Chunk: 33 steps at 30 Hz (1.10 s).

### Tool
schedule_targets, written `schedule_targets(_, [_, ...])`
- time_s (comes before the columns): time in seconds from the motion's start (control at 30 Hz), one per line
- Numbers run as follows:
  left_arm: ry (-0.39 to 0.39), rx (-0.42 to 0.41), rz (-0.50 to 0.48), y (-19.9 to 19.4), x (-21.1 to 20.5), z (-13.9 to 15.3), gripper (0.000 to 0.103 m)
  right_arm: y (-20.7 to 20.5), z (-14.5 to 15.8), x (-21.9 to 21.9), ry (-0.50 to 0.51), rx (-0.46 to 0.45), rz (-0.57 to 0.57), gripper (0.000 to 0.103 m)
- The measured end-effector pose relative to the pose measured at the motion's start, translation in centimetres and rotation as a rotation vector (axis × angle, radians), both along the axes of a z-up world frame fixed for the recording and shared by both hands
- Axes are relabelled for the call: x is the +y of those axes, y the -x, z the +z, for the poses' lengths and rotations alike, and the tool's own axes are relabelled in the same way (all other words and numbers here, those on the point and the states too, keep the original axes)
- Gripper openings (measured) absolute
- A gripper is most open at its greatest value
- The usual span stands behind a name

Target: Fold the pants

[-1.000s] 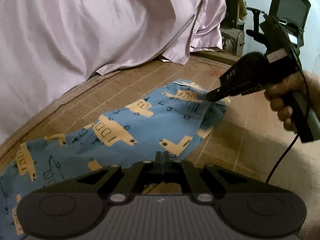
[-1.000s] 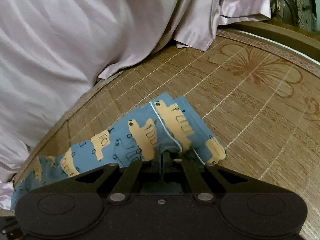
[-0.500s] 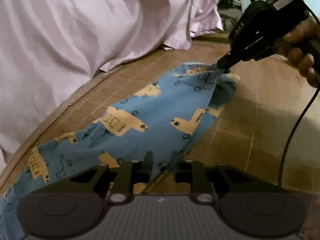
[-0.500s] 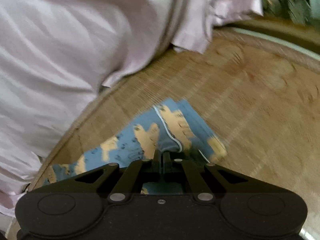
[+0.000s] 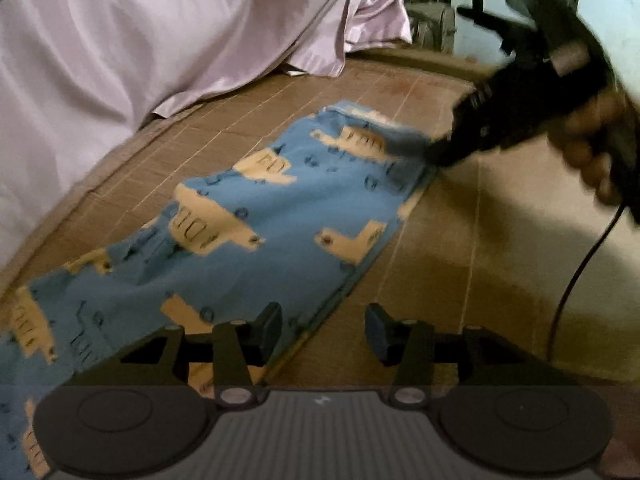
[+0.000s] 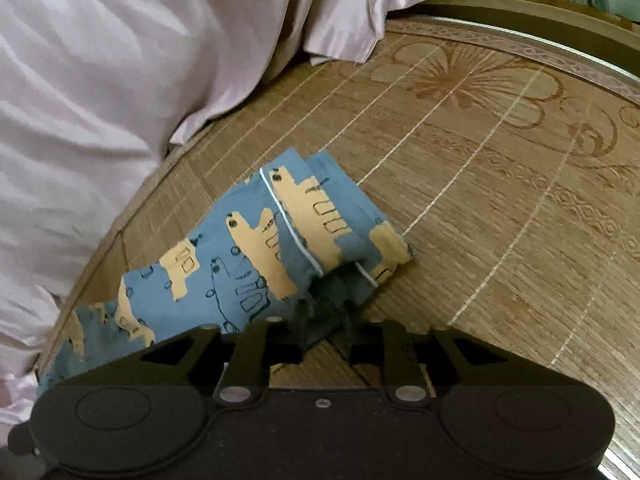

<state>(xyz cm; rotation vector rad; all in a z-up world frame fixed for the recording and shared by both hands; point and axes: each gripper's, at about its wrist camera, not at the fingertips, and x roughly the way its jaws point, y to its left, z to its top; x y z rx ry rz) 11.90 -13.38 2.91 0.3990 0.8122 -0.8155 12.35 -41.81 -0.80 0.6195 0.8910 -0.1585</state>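
Note:
The blue pants with yellow vehicle prints lie stretched out on the woven bamboo mat. My left gripper is open over the near edge of the pants, and nothing is between its fingers. In the right wrist view the folded hem end of the pants lies just ahead of my right gripper. Its jaws stand apart, blurred, with a dark corner of cloth loose between them. The left wrist view shows the right gripper at the far hem, held by a hand.
A pale pink sheet is heaped along the left and back of the mat. A black cable hangs from the right gripper. Dark furniture stands beyond the mat's far edge.
Both grippers were shut on the pants and have opened. The left one let go first. The pants now lie flatter on the mat.

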Motion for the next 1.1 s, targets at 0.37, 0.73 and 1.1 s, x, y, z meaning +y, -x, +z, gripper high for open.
schedule_targets(0.37, [0.162, 0.141, -0.075, -14.2, -8.1, 2.5, 0.072, 0.1, -0.1, -2.4, -0.188, -0.123, -0.034, 0.07])
schedule_targets(0.73, [0.171, 0.313, -0.131, -20.7, -16.5, -1.4, 0.067, -0.8, -1.3, -3.6, -0.257, -0.145, -0.004, 0.076])
schedule_targets(1.1, [0.154, 0.281, -0.127, -20.1, -17.4, -1.2, 0.015, -1.3, -1.4, -4.3, -0.194, -0.099, -0.11, 0.023])
